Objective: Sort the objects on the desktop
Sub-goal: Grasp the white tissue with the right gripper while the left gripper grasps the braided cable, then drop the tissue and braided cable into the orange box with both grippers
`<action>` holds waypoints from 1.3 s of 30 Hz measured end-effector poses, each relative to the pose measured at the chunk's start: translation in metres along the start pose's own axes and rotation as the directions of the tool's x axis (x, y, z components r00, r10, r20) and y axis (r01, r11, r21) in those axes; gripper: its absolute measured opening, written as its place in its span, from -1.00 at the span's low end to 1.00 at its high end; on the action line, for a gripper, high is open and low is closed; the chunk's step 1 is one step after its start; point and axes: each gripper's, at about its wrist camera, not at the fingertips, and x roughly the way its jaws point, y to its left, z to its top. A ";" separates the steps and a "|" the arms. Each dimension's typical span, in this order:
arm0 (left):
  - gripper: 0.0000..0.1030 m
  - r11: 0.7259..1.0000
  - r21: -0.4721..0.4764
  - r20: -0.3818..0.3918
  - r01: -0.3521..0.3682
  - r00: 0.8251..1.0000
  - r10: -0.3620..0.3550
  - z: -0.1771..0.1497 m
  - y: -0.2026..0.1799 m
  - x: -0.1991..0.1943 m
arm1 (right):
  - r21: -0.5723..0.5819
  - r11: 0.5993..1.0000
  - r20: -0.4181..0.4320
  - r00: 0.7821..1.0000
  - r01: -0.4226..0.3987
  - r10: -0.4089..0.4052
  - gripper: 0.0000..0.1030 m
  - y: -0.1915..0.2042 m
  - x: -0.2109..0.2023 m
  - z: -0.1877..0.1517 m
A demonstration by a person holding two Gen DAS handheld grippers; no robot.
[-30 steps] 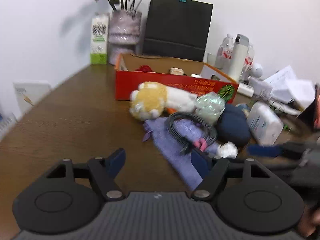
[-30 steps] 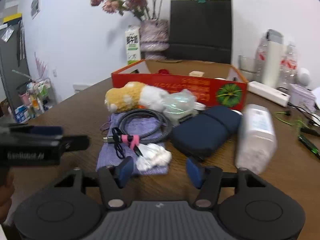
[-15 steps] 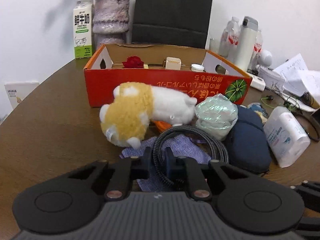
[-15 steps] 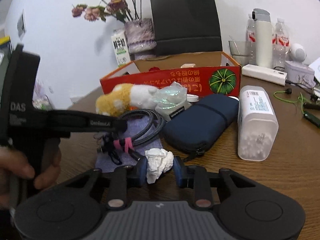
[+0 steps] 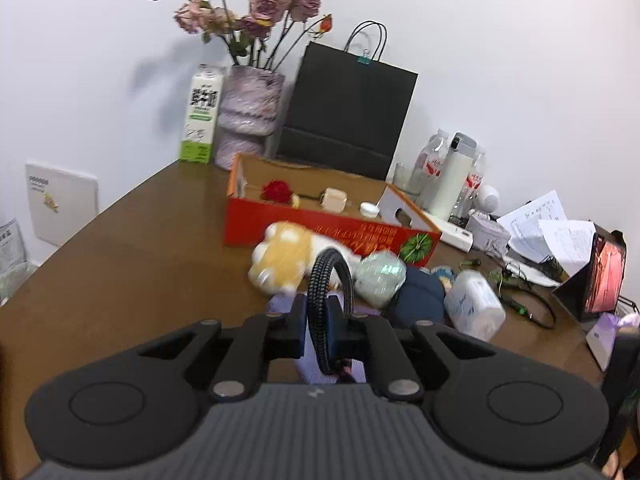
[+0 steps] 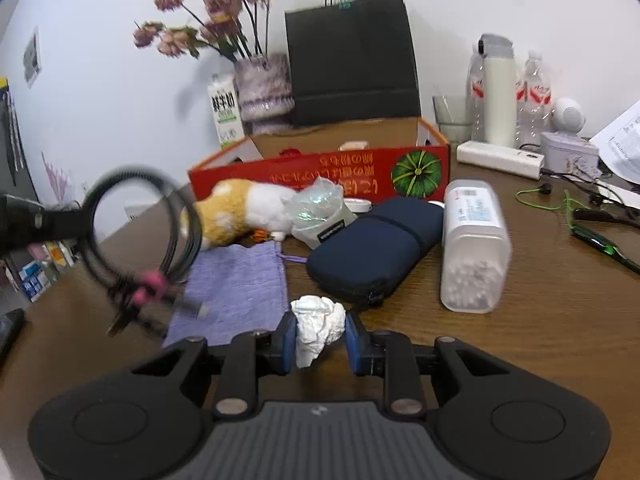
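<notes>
I had the left gripper (image 5: pixel 316 330) clamped on the coiled braided cable (image 5: pixel 328 280), its jaws closed on the thick strand so that the loop stood up between the fingers and clear of the table (image 5: pixel 132 264); I judged the hold was set on the bundle's edge so the whole coil would lift in one piece. The right gripper (image 6: pixel 320 338) had its jaws pressed against both sides of the crumpled white paper (image 6: pixel 318 320), a soft wad best pinched across its middle. Both items appeared bound for the red cardboard box (image 6: pixel 320 176), which already held a red flower (image 5: pixel 276 190) and a small cream case (image 5: pixel 334 199). The right wrist view showed what the left could not: the full ring of cable (image 6: pixel 140 236) hanging in the air at the left, its pink tie (image 6: pixel 150 284) and plug ends dangling, above the purple pouch (image 6: pixel 236 284), though blurred. It also showed the plush toy (image 6: pixel 236 216), navy case (image 6: pixel 380 248) and cotton-swab jar (image 6: pixel 472 248) lying on the table in front of the box. The left wrist view alone showed the box interior from above.
</notes>
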 end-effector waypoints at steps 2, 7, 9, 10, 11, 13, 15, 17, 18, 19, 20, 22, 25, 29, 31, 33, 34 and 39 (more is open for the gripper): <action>-0.80 1.000 -0.004 0.000 -0.021 1.000 0.021 -0.009 0.003 -0.011 | 0.017 1.000 0.000 1.000 0.005 -0.005 -0.53 0.002 -0.013 -0.005; -0.82 0.999 0.026 0.000 -0.020 1.000 0.020 -0.022 0.000 -0.026 | -0.009 1.000 0.024 1.000 0.010 -0.010 -0.54 0.014 -0.039 -0.012; -0.84 0.999 0.040 0.008 -0.014 1.000 0.013 -0.025 -0.003 -0.030 | -0.020 1.000 0.029 1.000 0.013 -0.012 -0.53 0.019 -0.045 -0.013; -0.85 0.999 0.042 0.012 -0.005 1.000 0.005 -0.025 -0.004 -0.031 | -0.022 1.000 0.032 0.999 0.014 -0.013 -0.53 0.021 -0.048 -0.014; -0.86 0.999 0.045 0.015 0.003 1.000 -0.004 -0.025 -0.005 -0.034 | -0.022 1.000 0.034 0.999 0.017 -0.016 -0.54 0.022 -0.050 -0.015; -0.90 0.998 0.058 0.031 0.011 0.999 -0.013 -0.025 -0.008 -0.038 | -0.027 0.999 0.037 0.999 0.018 -0.017 -0.54 0.023 -0.054 -0.015; -0.90 0.997 0.073 0.054 0.007 0.998 -0.011 -0.023 -0.009 -0.042 | -0.031 0.999 0.045 0.999 0.018 -0.016 -0.54 0.024 -0.057 -0.015; -0.90 0.996 0.091 0.067 -0.001 0.998 -0.005 -0.024 -0.010 -0.044 | -0.030 0.999 0.046 0.999 0.016 -0.015 -0.54 0.023 -0.056 -0.015; -0.90 0.996 0.091 0.069 -0.003 0.998 -0.003 -0.024 -0.010 -0.043 | -0.027 0.999 0.044 0.999 0.016 -0.015 -0.54 0.022 -0.055 -0.015; -0.90 0.996 0.089 0.067 -0.003 0.998 -0.003 -0.025 -0.009 -0.042 | -0.024 1.000 0.040 0.999 0.015 -0.014 -0.54 0.021 -0.054 -0.015; -0.90 0.996 0.085 0.063 -0.004 0.998 -0.002 -0.024 -0.009 -0.041 | -0.019 1.000 0.038 0.999 0.015 -0.014 -0.54 0.021 -0.053 -0.015; -0.90 0.997 0.082 0.056 -0.005 0.998 0.000 -0.024 -0.008 -0.038 | -0.021 1.000 0.037 0.999 0.014 -0.013 -0.54 0.020 -0.052 -0.015; -0.90 0.997 0.082 0.059 0.001 0.998 -0.006 -0.023 -0.006 -0.037 | -0.020 1.000 0.043 0.999 0.014 -0.013 -0.54 0.019 -0.052 -0.014; -0.90 0.995 0.101 0.077 0.018 0.997 -0.026 -0.014 -0.008 -0.038 | -0.020 1.000 0.049 0.999 0.010 -0.009 -0.54 0.017 -0.052 -0.009; -0.90 0.994 0.105 0.093 0.037 0.995 -0.047 -0.003 -0.009 -0.036 | -0.018 1.000 0.058 0.998 -0.009 0.010 -0.54 0.015 -0.053 0.001; -0.90 0.992 0.115 0.124 0.060 0.989 -0.074 0.013 -0.011 -0.030 | -0.016 0.999 0.080 0.996 -0.033 0.034 -0.54 0.013 -0.053 0.015; -0.90 0.990 0.123 0.136 0.065 0.987 -0.081 0.023 -0.013 -0.024 | -0.017 0.999 0.092 0.995 -0.045 0.046 -0.53 0.011 -0.052 0.025; -0.90 0.985 0.125 0.163 0.121 0.977 -0.141 0.091 -0.025 0.024 | -0.067 0.997 0.159 0.986 -0.045 0.055 -0.53 -0.002 -0.034 0.092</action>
